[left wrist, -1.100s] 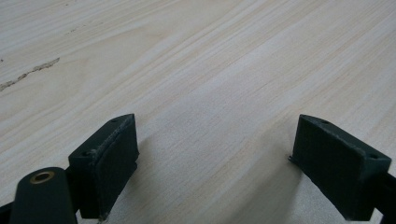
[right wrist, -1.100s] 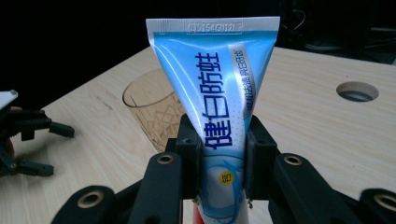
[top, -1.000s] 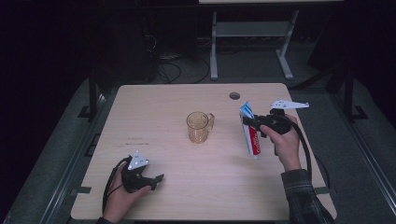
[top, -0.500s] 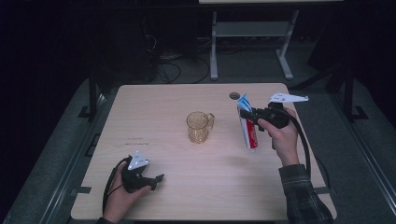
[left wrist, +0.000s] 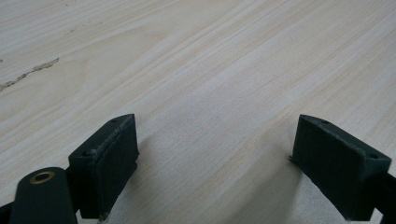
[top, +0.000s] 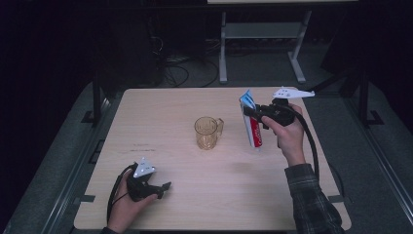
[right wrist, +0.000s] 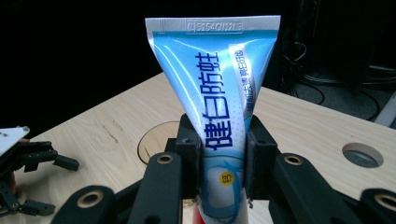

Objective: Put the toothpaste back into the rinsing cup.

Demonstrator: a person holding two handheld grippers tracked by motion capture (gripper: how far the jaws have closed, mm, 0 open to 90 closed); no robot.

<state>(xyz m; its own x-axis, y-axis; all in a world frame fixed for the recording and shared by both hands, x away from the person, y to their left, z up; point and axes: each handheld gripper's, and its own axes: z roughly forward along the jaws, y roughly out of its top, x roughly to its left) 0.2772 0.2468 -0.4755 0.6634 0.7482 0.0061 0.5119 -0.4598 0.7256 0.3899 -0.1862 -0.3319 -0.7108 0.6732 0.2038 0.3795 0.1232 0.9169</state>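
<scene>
A: Status?

B: Right gripper [top: 254, 113] has the toothpaste tube [top: 251, 125] clamped and off the table [top: 160, 102], right of the amber plastic mug [top: 208, 132]. Tube hangs roughly upright, crimped flat end up, red cap end down. Pick looks done. My guess is the tube goes in the mug, and that part isn't done: the mug looks empty, tube is beside it, not over it.

A: Grip quality?

B: In the right gripper view both pads [right wrist: 189, 148] press on the tube's sides around mid-body, jaws partly closed to the tube's width. Tube [right wrist: 223, 93] sits centred between them, crimped end well above the jaws. Looks firm, no visible sag.

A: Left side?

B: Left gripper [top: 160, 187] rests low at the near-left of the table, well apart from the mug. In the left gripper view its jaws stand wide apart with nothing between them, just bare wood underneath. Idle.

A: What's left?

B: Carry the tube across above the mug's rim, lower the cap end in, release. The mug is light, so a sideways bump could tip it.
</scene>
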